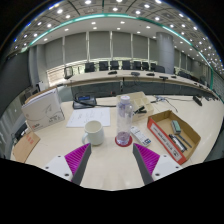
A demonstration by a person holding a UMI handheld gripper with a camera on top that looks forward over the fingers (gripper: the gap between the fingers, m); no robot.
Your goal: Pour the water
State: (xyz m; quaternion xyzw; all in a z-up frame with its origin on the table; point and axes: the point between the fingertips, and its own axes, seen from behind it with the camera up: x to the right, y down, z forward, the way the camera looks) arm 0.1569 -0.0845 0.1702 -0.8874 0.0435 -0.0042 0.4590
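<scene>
A: Where's the thing we're pouring from?

B: The clear bottle [124,121] stands upright on the table [110,165], just ahead of the tongs [111,163] and a little toward their right finger. It has a pinkish base. The white cup [94,132] sits just to its left, close beside it but apart from it.

A: And the tongs?

B: Spread wide, holding nothing. Both purple pads [77,157] show with bare table between them; the bottle and cup lie beyond the tips.

A: How do you think the bottle will handle?

B: My guess is thin clear plastic, so smooth, a bit slippery, and likely to give under a hard squeeze. I can't tell how much water is in it, so I can't judge the weight. It's tall and narrow, so a knock from a finger could topple it.

A: Where would you take hold?

B: Around the middle of the body, one pad on each side, square to it. Too high and it may swing when tilted; too low and the tips crowd the base.

A: Anything nearby to mind?

B: An orange-rimmed tray of odds and ends [172,135] lies to the right of the bottle, and a white box [44,108] stands farther left. Neither blocks a straight approach. The cup is the close one, so I'd tip toward it slowly
</scene>
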